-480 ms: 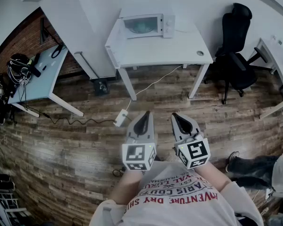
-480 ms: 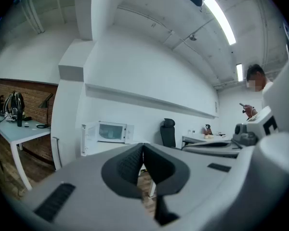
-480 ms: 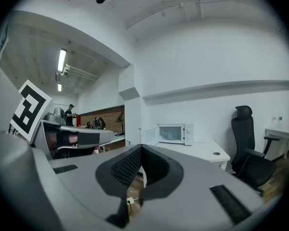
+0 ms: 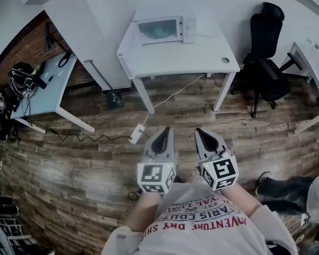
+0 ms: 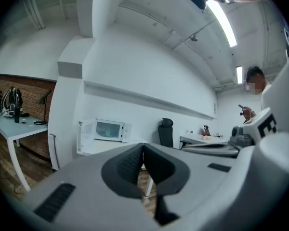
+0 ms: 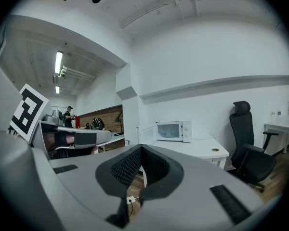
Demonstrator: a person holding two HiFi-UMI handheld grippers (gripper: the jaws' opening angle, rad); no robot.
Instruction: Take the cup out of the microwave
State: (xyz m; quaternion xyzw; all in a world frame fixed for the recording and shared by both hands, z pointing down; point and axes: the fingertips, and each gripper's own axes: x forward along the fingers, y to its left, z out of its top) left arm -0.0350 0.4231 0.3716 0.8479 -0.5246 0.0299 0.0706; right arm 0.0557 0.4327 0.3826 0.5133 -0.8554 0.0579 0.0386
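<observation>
A white microwave (image 4: 162,30) stands at the back of a white table (image 4: 202,54) across the room; its door (image 5: 80,137) hangs open to the left. I cannot make out a cup inside from here. Both grippers are held side by side close to my chest, far short of the table, over the wooden floor. My left gripper (image 4: 161,133) is shut with nothing in it, its tips meeting (image 5: 142,146). My right gripper (image 4: 203,134) is also shut and empty (image 6: 140,148). In the right gripper view the microwave (image 6: 171,131) lies straight ahead.
A black office chair (image 4: 266,52) stands right of the table. A small round object (image 4: 225,60) lies on the table's right end. A power strip (image 4: 136,133) and its cable lie on the floor ahead. A light desk (image 4: 42,89) stands left; a person's legs (image 4: 287,190) are at right.
</observation>
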